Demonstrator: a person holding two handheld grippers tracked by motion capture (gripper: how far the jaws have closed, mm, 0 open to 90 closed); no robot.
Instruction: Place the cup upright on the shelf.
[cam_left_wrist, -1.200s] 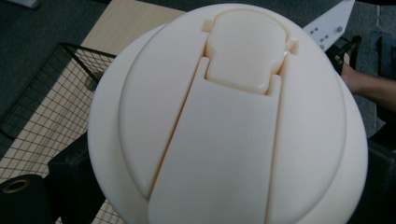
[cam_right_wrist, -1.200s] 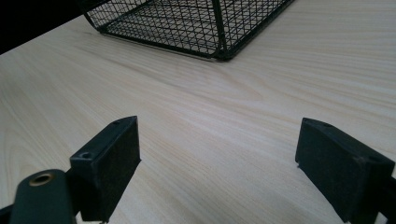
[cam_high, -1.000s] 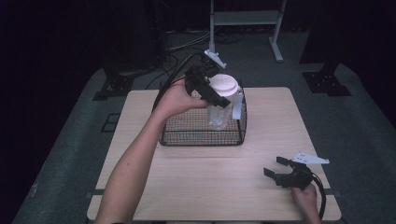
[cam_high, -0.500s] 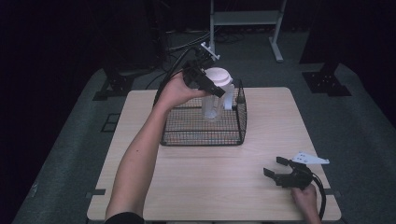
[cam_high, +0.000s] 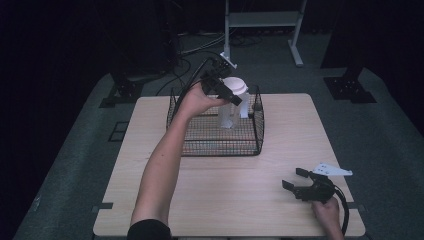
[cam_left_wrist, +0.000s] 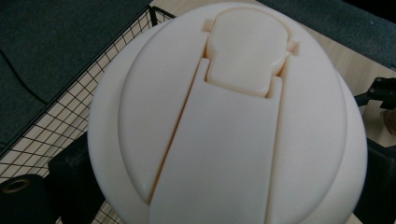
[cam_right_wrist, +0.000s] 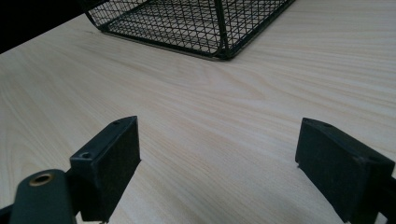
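High view: my left gripper (cam_high: 231, 95) clamped on cream-lidded bottle (cam_high: 231, 107), lid between jaws, over wire basket (cam_high: 252, 145). My right gripper (cam_high: 295, 180) jaws apart, table (cam_high: 225, 200) between.

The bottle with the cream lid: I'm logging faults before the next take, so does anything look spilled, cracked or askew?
Nothing stands out. The bottle hangs upright in the left gripper over the wire basket; its lid looks intact, flap closed. No spill on the table.
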